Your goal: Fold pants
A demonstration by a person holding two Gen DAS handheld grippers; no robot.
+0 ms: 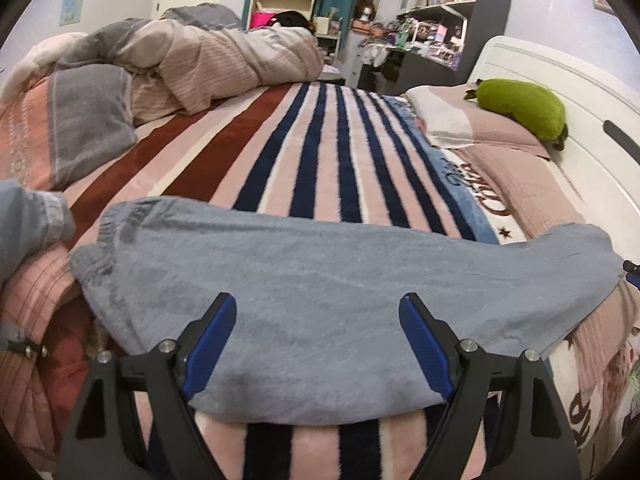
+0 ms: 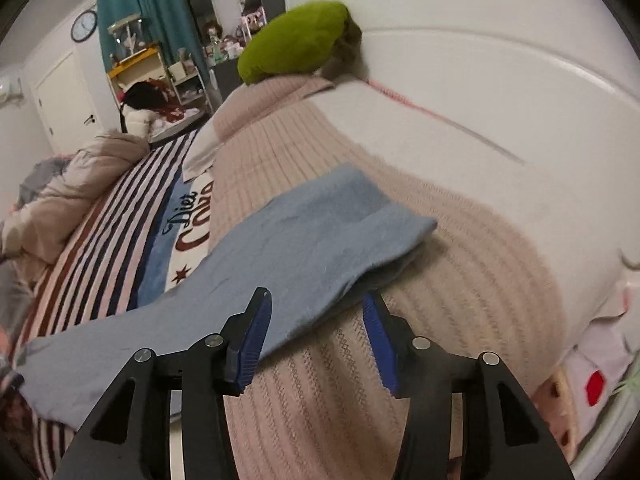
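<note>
Light blue pants [image 1: 320, 300] lie flat across the striped blanket [image 1: 320, 148] on the bed, waistband to the left, legs to the right. My left gripper [image 1: 318, 312] is open, its blue pads on either side of the pants' near edge, holding nothing. In the right wrist view the pants' leg end [image 2: 320, 236] lies on a beige knit blanket [image 2: 460, 280]. My right gripper [image 2: 316, 308] is open, with its blue pads astride the near edge of the leg; the right pad sits partly under the cloth.
A bunched duvet [image 1: 208, 64] and grey pillow [image 1: 92, 116] lie at the far left. A green plush toy [image 1: 520, 108] rests by the white headboard [image 1: 580, 92]. Cluttered shelves [image 1: 440, 8] stand beyond the bed.
</note>
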